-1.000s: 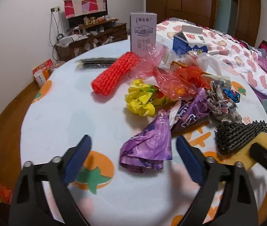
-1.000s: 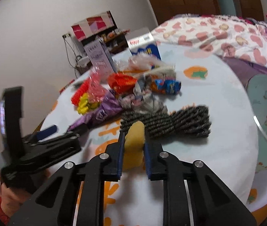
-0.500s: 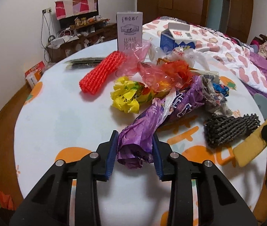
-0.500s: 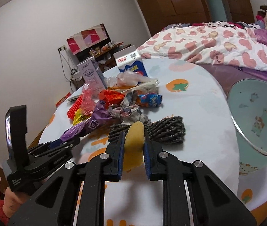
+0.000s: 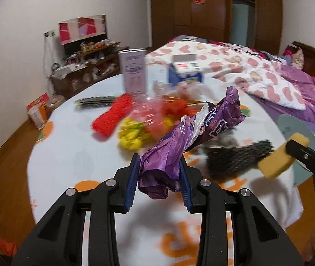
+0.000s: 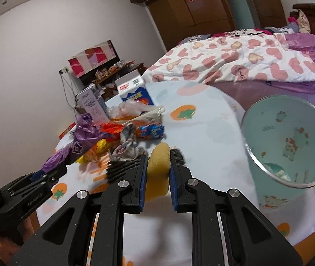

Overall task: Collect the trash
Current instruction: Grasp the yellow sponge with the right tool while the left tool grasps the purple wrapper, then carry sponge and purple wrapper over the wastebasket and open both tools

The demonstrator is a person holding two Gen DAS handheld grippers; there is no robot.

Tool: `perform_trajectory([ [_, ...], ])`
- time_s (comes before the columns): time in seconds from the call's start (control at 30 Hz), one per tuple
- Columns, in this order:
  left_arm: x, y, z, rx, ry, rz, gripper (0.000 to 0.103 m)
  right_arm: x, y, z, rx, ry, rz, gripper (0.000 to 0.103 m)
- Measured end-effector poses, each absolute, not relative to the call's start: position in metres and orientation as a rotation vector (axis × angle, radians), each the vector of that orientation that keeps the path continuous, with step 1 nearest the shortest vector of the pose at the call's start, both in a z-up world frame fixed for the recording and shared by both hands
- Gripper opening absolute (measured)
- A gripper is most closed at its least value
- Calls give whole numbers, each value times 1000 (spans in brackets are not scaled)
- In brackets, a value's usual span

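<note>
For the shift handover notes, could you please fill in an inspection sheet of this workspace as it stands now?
Surface: round table under a pale cloth with orange fruit prints.
Job's things: purple wrapper lifted; yellow sponge held; pale green bin at the table's edge, scraps at its bottom.
Clutter: red mesh sleeve, yellow wrapper, dark mesh, milk carton, white box.
Grippers: left gripper shut on the wrapper; right gripper shut on the sponge.
Cables: wires hang beside the shelf.
Surroundings: bed, wardrobe.
</note>
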State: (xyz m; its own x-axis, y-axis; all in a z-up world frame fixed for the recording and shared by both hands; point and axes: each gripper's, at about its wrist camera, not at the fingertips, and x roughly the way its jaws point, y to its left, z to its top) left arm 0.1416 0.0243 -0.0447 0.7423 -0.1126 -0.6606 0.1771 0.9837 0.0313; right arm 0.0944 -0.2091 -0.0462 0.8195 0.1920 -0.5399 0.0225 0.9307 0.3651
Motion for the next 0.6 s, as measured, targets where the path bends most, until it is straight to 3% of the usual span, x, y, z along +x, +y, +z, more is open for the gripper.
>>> perform_trajectory([
  [0.6,134,-86,-34,157,690,-390,34,63,-317,-40,383,519,-186,19],
])
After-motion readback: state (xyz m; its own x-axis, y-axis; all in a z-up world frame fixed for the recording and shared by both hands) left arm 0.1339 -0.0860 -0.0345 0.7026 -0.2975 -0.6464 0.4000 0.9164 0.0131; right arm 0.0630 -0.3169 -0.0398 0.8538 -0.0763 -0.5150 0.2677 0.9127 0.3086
